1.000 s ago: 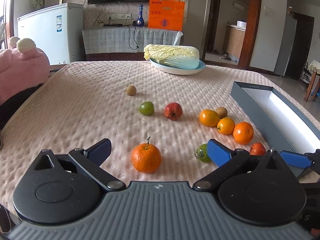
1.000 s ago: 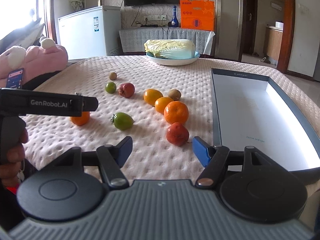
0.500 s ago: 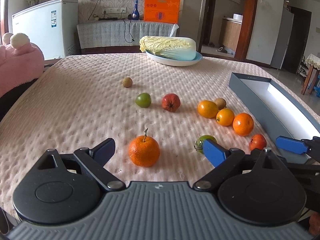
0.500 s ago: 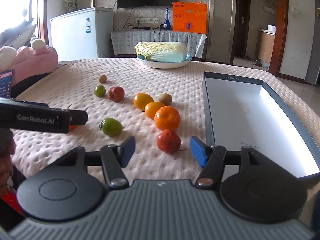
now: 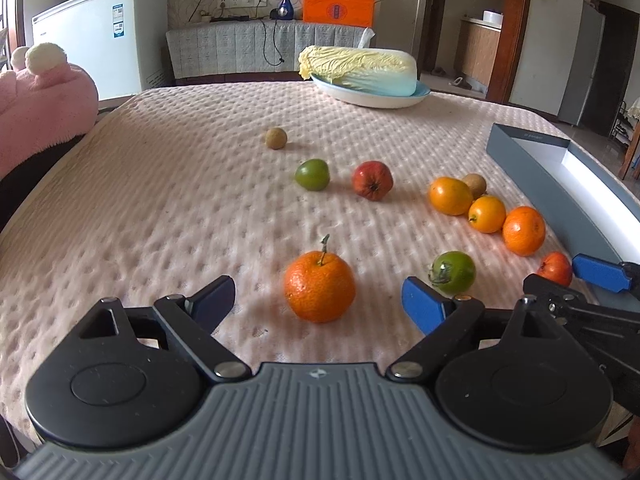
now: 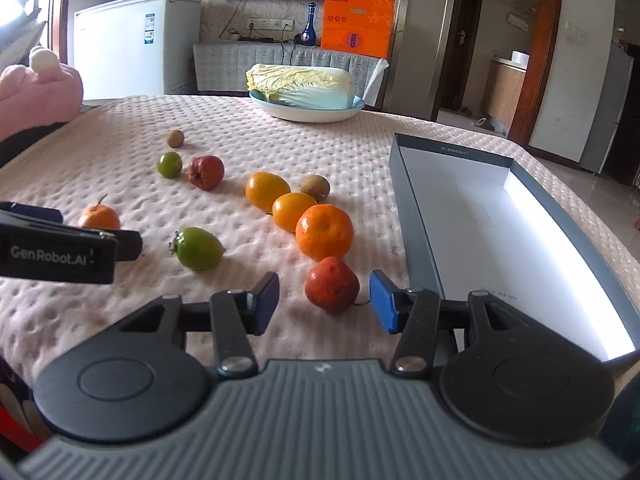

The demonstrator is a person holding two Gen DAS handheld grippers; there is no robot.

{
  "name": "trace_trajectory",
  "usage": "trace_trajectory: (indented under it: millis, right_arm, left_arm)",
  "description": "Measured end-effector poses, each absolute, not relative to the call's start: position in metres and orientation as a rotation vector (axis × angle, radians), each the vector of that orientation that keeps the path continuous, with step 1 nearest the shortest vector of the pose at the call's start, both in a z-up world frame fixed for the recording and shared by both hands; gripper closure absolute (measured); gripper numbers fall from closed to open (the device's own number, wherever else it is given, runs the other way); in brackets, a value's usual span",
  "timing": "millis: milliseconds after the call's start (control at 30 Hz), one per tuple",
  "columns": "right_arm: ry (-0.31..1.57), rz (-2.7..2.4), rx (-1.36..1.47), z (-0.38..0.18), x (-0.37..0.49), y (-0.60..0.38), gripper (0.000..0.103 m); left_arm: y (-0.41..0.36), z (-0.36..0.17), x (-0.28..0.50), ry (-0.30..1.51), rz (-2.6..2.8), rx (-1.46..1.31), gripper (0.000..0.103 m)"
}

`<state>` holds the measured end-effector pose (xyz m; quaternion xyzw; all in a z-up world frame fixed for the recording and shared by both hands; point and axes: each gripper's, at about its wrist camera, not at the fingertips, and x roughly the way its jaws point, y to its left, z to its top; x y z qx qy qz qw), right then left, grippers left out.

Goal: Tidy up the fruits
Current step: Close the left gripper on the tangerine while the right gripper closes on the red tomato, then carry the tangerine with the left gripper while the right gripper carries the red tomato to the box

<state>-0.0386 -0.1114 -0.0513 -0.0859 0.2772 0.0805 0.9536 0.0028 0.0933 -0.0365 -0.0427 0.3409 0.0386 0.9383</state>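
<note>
The left tongs stand spread wide, and the stemmed orange sits on the cloth between their tips, touched by neither pad. Their jaws have just been closing a little, and the orange now looks nearer and more squarely centred than a second ago. The right tongs are half spread around the small red fruit; their jaws have just been closing too, with the fruit between them, yet a gap shows on both sides, so nothing is pinched. A second ago that fruit lay a little ahead of the tips; now it sits level with them.

Both hands, then, seem to be settling onto a first pick each. No fruit is in the grey box, which lies open and white inside, just right of the red fruit. The rest lie loose on the pink cloth: a green fruit between the two tongs, a cluster of orange and yellow ones beyond, more farther back.
</note>
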Motion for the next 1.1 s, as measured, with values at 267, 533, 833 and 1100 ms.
trace_trajectory:
  millis: [267,533,833,1100]
  right_arm:
    - [0.553,0.161,-0.281,-0.057,-0.04,-0.099,0.051]
    - [0.581,0.157,-0.219,-0.053,-0.036,-0.102,0.069]
    - [0.608,0.195,-0.195,-0.049,-0.036,-0.106,0.069]
    - [0.63,0.259,-0.122,-0.04,-0.041,-0.116,0.069]
  left_arm:
    - [0.093,-0.042,0.008,0.7,0.077,-0.083,0.021]
    - [0.094,-0.04,0.008,0.686,0.076,-0.086,0.034]
    - [0.088,-0.042,0.008,0.673,0.096,-0.027,0.05]
    - [0.088,-0.038,0.007,0.677,0.09,-0.029,0.063]
